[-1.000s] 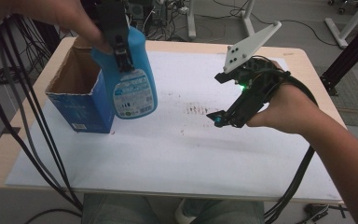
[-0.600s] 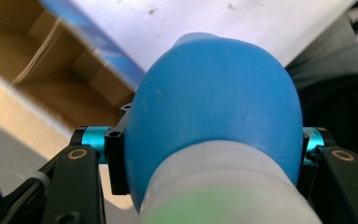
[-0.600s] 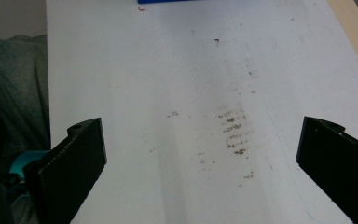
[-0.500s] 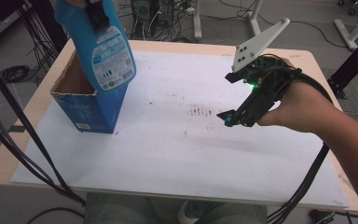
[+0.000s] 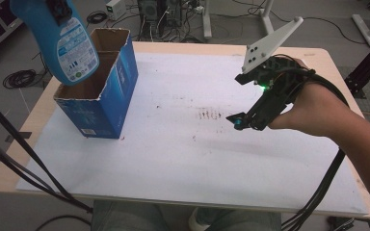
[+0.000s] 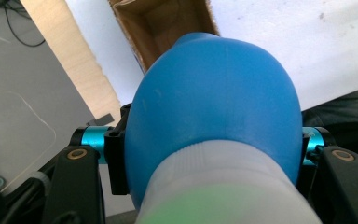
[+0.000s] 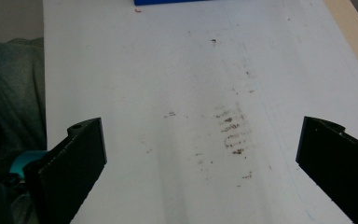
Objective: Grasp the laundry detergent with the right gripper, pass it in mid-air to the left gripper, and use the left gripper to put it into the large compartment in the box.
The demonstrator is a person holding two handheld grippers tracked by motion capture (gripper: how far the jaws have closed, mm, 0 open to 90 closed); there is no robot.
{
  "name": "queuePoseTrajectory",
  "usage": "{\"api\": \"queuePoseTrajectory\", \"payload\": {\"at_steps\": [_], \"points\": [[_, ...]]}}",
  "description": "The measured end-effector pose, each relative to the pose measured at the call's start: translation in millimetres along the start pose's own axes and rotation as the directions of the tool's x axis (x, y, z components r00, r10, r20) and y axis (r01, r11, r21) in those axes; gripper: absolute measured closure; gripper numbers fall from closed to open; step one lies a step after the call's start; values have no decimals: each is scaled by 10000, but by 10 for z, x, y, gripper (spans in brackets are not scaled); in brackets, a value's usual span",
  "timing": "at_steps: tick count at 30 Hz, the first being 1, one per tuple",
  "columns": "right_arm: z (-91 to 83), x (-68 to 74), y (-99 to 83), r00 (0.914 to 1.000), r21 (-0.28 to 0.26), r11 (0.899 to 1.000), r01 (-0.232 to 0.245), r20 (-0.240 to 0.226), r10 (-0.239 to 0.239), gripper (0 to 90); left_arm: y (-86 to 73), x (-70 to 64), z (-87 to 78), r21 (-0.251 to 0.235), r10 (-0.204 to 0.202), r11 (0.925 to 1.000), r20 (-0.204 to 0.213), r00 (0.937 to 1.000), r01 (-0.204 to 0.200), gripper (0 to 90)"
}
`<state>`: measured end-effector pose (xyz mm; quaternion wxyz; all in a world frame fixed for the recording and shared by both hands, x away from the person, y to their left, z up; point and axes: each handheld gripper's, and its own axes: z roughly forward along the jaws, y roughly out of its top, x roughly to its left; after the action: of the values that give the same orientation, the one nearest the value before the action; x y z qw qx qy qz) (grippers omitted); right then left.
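Your left gripper (image 6: 205, 154) clamps the blue detergent bottle (image 5: 58, 38) at its shoulders, raised over the open cardboard box (image 5: 101, 91). Right gripper (image 7: 200, 158) idles, jaws wide and empty. Risk: bottle base may catch the torn rim and tip the box.

Open white table sheet (image 5: 183, 159) right of the blue carton (image 5: 107, 103).

The blue bottle (image 5: 60, 41) now hangs higher, clear of the box (image 5: 99, 91) at eleven o'clock — the left gripper (image 6: 205, 154) has lifted it — no longer low against its front.
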<state>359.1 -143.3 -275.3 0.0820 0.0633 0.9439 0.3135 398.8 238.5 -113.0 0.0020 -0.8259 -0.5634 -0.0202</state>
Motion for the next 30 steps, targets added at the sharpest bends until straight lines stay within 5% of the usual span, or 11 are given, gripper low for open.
{"api": "queuePoseTrajectory", "payload": {"at_steps": [17,27,30], "points": [[73,-28,-44,9998,9,9998,-216,-51,216,6,165,35,639,734,591,9954,251,9979,-608,385],[124,-43,-42,9997,80,9997,-238,-112,239,6,191,32,1098,1030,1568,9820,196,9874,-1580,385],[140,-41,-49,9996,101,9997,-235,-128,236,6,192,22,1224,886,2028,9748,299,9788,-2046,385]]}}
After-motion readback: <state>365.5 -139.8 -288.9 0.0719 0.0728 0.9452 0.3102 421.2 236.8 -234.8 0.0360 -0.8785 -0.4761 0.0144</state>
